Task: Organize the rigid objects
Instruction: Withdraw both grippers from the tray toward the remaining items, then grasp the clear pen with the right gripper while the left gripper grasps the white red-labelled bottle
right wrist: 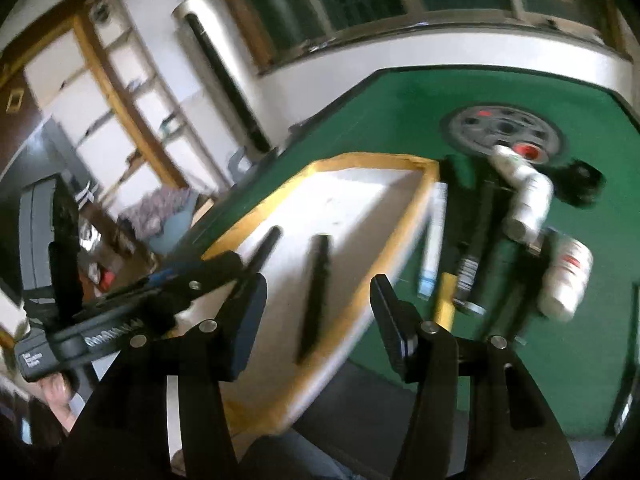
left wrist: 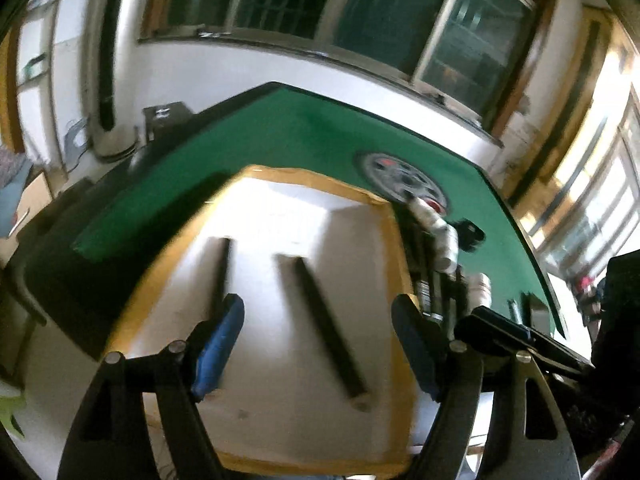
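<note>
From the left wrist view, the left gripper point(left wrist: 316, 344) stands wide with nothing between its blue pads, hanging above a white sheet point(left wrist: 288, 280) edged in yellow tape on the green desk point(left wrist: 248, 136); two black sticks point(left wrist: 328, 328) lie side by side on the sheet, apparently sorted there as a pair. From the right wrist view, the right gripper point(right wrist: 318, 312) is likewise wide and empty over the same sheet, while unsorted white bottles point(right wrist: 528, 200) and tubes point(right wrist: 434, 236) sit clustered on the desk just past the sheet's right edge, likely next to be moved.
</note>
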